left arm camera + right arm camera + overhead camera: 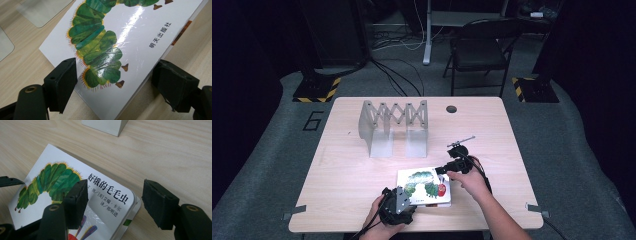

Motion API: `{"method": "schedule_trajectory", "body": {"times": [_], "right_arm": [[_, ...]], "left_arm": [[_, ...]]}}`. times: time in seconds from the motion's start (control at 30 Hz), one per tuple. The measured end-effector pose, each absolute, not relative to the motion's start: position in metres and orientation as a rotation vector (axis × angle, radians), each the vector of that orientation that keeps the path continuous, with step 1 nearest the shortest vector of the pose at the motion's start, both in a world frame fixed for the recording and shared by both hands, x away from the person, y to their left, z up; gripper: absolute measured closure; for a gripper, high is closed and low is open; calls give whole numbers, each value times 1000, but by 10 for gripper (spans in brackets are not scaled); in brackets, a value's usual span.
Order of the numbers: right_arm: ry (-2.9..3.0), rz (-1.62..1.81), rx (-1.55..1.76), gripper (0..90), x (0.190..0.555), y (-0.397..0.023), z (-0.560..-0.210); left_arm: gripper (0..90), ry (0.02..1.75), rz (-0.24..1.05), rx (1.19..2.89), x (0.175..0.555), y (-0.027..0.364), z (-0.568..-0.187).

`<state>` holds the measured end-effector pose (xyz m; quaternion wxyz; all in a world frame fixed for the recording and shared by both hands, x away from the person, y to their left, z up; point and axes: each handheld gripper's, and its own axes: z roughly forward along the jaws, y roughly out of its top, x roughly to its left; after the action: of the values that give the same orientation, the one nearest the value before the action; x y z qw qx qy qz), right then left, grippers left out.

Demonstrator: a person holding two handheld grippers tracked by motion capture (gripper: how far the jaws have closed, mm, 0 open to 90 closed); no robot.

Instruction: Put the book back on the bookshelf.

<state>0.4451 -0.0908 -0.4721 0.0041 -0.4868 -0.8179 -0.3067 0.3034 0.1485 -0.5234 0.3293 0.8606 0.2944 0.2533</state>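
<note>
The picture book (424, 187) lies flat near the table's (362, 165) front edge, between the 2 grippers. The left gripper (113, 82) straddles its near corner — jaws apart, not pressing — while the right gripper (115, 202), also parted, is set over the opposite corner.

White book, green caterpillar

The book (424, 186) has a glossy white cover with a mottled green caterpillar, a red spot and black lettering; the tabletop (352, 165) is pale wood grain, the rack (394, 127) light grey.
</note>
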Motion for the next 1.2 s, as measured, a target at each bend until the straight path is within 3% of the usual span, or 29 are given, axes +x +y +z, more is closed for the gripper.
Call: {"method": "schedule_trajectory", "body": {"times": [1.0,1.2], "right_arm": [[-2516,-973,-1425,278,449,-81,-486],[-2549,-944,-1400,178,446,-75,-487]], "left_arm": [[206,770,670,2231,303,148,-525],[206,763,658,2243,303,149,-524]]}}
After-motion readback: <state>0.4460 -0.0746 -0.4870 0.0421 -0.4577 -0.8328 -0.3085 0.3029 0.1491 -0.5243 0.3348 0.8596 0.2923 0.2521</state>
